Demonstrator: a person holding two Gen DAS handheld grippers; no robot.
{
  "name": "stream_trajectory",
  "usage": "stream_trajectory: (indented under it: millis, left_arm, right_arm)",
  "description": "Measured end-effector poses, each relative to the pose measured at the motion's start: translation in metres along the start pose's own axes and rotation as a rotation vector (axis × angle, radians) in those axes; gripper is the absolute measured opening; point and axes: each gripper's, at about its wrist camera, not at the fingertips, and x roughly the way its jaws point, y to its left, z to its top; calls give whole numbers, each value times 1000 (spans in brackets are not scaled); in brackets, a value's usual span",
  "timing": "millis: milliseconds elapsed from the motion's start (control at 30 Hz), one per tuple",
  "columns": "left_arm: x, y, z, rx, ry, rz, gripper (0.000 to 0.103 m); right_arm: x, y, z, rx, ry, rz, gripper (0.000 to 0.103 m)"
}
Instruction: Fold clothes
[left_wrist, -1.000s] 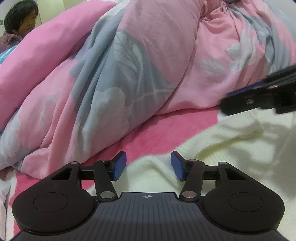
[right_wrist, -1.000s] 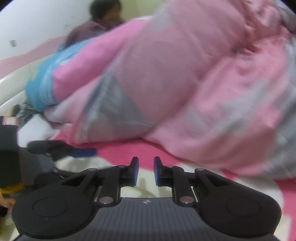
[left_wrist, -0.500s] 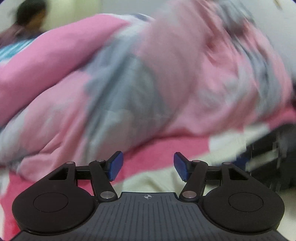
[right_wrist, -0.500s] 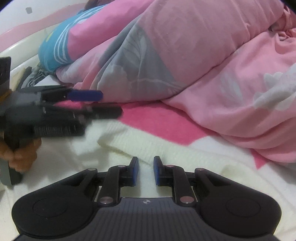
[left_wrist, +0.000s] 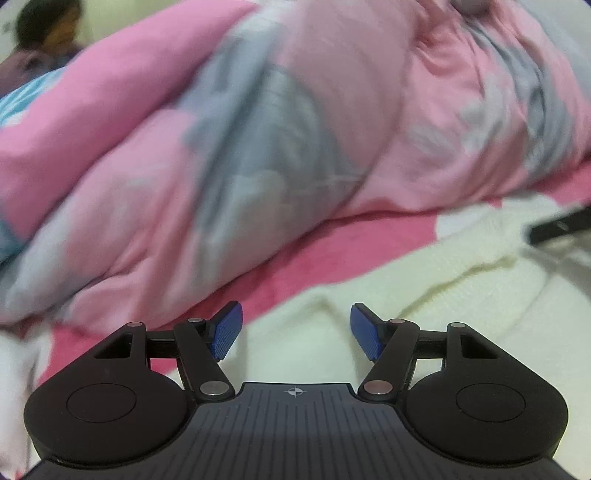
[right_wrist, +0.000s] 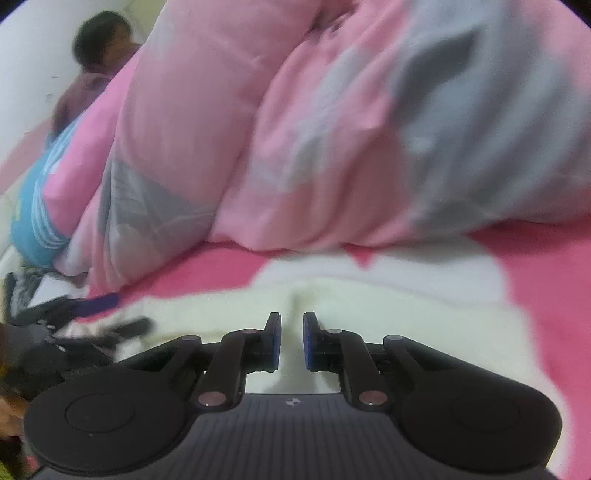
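**On the bed, two grippers over a cream sweater**

On the near side of the bed lies a cream sweater (left_wrist: 424, 295), spread soft and a bit lumpy over the pink bed sheet (left_wrist: 332, 240). This is the thing to fold, and it sits close to the person so both tools can reach it.

Far left, at the back corner of the bed, another person (left_wrist: 48, 33) sits by the wall, well apart from the work. A big pink and grey quilt (left_wrist: 277, 129) is heaped along the far side — likely pushed back there to leave room for folding.

Next comes the left gripper (left_wrist: 296, 331). Its blue fingers (left_wrist: 227, 330) stand wide apart and have just been opening. Nothing is between them; the sweater only shows below the gap. It looks ready for a new grab — I think it will want a fresh edge of the cloth.

To the right is the right gripper (right_wrist: 292, 341). Its fingers stand narrow, with a thin gap, and have just been closing a little. No cloth is pinched there; the sweater's far edge lies just past the tips, near the middle of the bed.

Neither tool holds the sweater now, so the fold seems between steps.
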Motion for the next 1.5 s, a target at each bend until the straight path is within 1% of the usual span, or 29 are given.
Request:
stream_trajectory:
  millis: [100,200,333,367,433,467,500,567,600,667,733,800,867,900,933,967,1033,1067,1100,1133,1167,1200,1267,1300,1333,1367,1433,1467,1500]
  left_arm:
    - [-45,17,-3,-36,-26,14,65]
    - [-107,31,-8,-39,-75,21,68]
    - [-208,50,-16,-66,-154,-10,68]
    - [-234,54,-19,-75,-186,-15,68]
    - [-284,62,-25,-89,-250,-22,69]
    - [-301,62,-27,-85,-278,-23,70]
    - [-317,63,-33,-85,-295,-26,72]
    - [-350,64,-44,-85,-330,-31,80]
    - [-364,64,-50,-87,-341,-37,81]
    - [-367,56,-72,-108,-318,-60,81]
    - [-356,39,-101,-133,-278,-80,81]
    - [-337,17,-132,-160,-220,-109,81]
    - [-312,-10,-163,-174,-152,-134,81]
    - [-299,-24,-178,-164,-118,-133,81]
    - [-288,-38,-193,-150,-87,-124,80]
    - [-279,-50,-207,-129,-64,-95,80]
    - [-272,-68,-233,-78,-17,-57,80]
    - [-274,-72,-247,-68,-17,-46,81]
    - [-281,-73,-258,-77,-42,-36,81]
    - [-292,-72,-265,-76,-54,-35,81]
    - [-301,-71,-271,-76,-63,-33,82]
    - [-306,-71,-273,-76,-59,-27,83]
    - [-311,-71,-271,-75,-54,-23,89]
    - [-311,-71,-269,-72,-59,-27,90]
    - [-310,-73,-267,-74,-70,-27,91]
    - [-309,-73,-266,-79,-81,-28,95]
    - [-302,-72,-257,-110,-94,-35,101]
    - [-295,-73,-254,-124,-80,-34,102]
    - [-286,-74,-250,-133,-56,-32,102]
  right_arm:
    - [-52,-5,-16,67,-31,38,14]
    - [-128,5,-37,90,-100,87,18]
    - [-252,29,-71,34,-252,116,24]
    - [-288,36,-81,11,-298,119,25]
    - [-348,48,-95,-34,-379,108,29]
    - [-379,54,-103,-56,-419,102,31]
    - [-401,60,-108,-77,-448,86,32]
    - [-450,71,-121,-105,-510,46,36]
    - [-463,74,-128,-109,-519,48,39]
    - [-470,80,-142,-94,-491,65,41]
    - [-445,88,-161,-75,-399,67,41]
    - [-402,95,-187,-68,-284,54,41]
    - [-345,107,-220,-81,-182,-6,41]
    - [-319,116,-236,-122,-138,-52,41]
    - [-298,124,-252,-164,-126,-96,41]
    - [-277,132,-268,-206,-117,-140,41]
    - [-249,139,-292,-249,-73,-209,41]
    - [-246,139,-306,-266,-57,-236,41]
    - [-243,139,-319,-284,-41,-263,42]
    - [-253,141,-333,-302,-65,-270,43]
    - [-262,142,-343,-310,-61,-265,50]
    - [-271,142,-350,-310,-37,-251,60]
    - [-287,137,-357,-286,10,-190,68]
    - [-290,135,-355,-265,11,-177,68]
    - [-295,132,-349,-236,-7,-174,68]
    - [-300,129,-343,-207,-26,-172,68]
    - [-305,129,-327,-167,-96,-182,72]
    - [-301,129,-319,-158,-117,-202,77]
    - [-296,130,-311,-150,-137,-222,84]
